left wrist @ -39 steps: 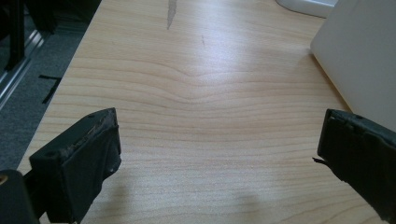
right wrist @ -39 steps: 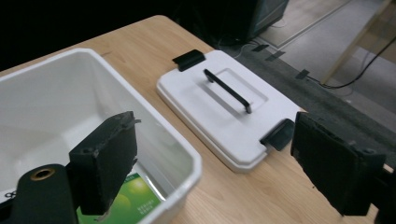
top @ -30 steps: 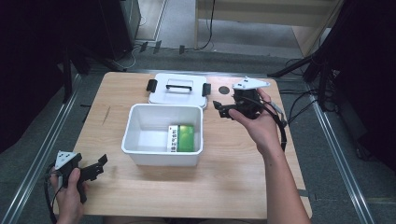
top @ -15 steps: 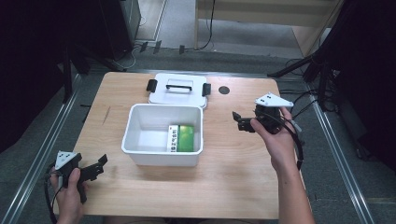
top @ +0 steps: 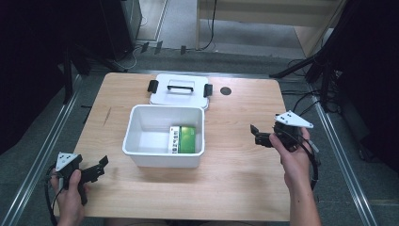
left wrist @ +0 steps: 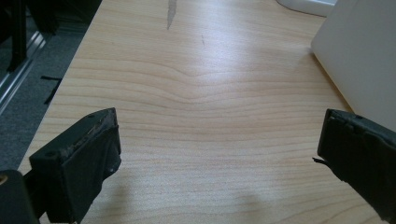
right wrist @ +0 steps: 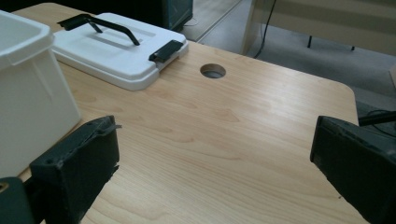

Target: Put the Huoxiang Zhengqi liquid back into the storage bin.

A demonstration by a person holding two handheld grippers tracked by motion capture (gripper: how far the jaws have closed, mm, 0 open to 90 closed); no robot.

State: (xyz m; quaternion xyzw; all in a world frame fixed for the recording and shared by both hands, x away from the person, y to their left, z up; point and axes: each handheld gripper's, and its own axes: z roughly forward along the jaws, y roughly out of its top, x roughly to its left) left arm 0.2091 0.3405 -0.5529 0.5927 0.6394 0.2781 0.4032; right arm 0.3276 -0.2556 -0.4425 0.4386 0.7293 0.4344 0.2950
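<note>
The white storage box (top: 163, 136) stands open at the middle of the tabletop (top: 235, 179), with a green carton (top: 183, 140) lying in its right half. Its white lid (top: 179, 89), black handle up and a black clip at each end, lies flat on the tabletop just beyond the box's far edge.

The right tool (top: 256, 135) hangs to the right of the box, jaws wide apart and holding nothing; the right gripper view looks past them toward the lid and a round hole (right wrist: 213, 71) in the tabletop. The left tool (top: 101, 165) sits at the near left corner, also wide open and empty — just beside the box's left wall.

The step in hand looks like closing the box. To do it well, bring the right tool over the lid's handle, pinch the bar at its centre so the lid hangs level, and lift straight. The left tool could brace the box wall — then lower the lid squarely before pressing the clips.
</note>
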